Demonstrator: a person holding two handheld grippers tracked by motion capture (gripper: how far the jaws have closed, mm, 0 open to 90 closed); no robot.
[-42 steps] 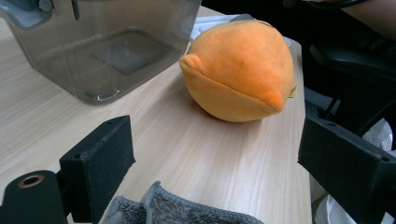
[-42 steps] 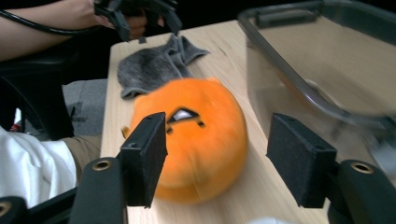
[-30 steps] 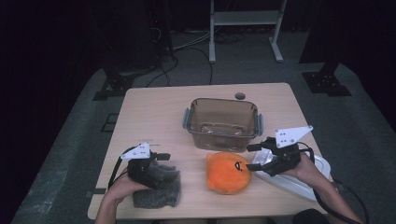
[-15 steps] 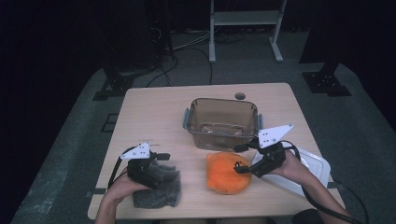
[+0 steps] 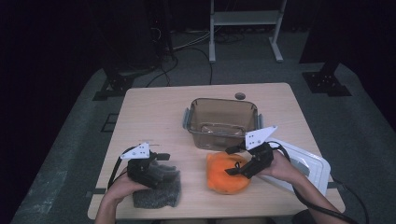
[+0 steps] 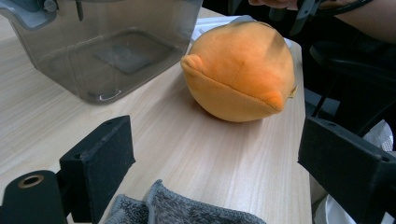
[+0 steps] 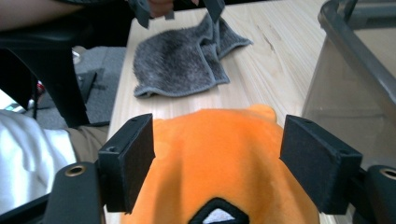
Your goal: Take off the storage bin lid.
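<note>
- The light wooden table (image 5: 154, 116) carries everything in the high view: a clear grey-tinted plastic storage tub (image 5: 222, 122) stands near the centre, and a flat white plastic lid (image 5: 312, 164) lies at about four o'clock from it, near the table's right edge.
- The tub is empty, so by my reading the packing has not begun; both soft things are yet to go in and the lid is yet to go on.
- The round orange plush toy (image 5: 226, 173) sits on the table just at six o'clock of the tub, close to its front wall but apart from it. It looks soft and squat, with a stitched seam around its lower edge, small nubs like ears and a dark patch on top.
- The rumpled grey fleecy cloth (image 5: 158, 191) lies at about nine o'clock from the toy, well apart from it, with a folded, bound edge.
- The right gripper (image 7: 219, 163) straddles the toy's top; its jaws have just been opening and stand wide, with the plush between the pads but no squeeze visible, so I judge the grasp is not yet made.
- The left gripper (image 6: 215, 172) hangs over the cloth with jaws spread and nothing clamped.
</note>
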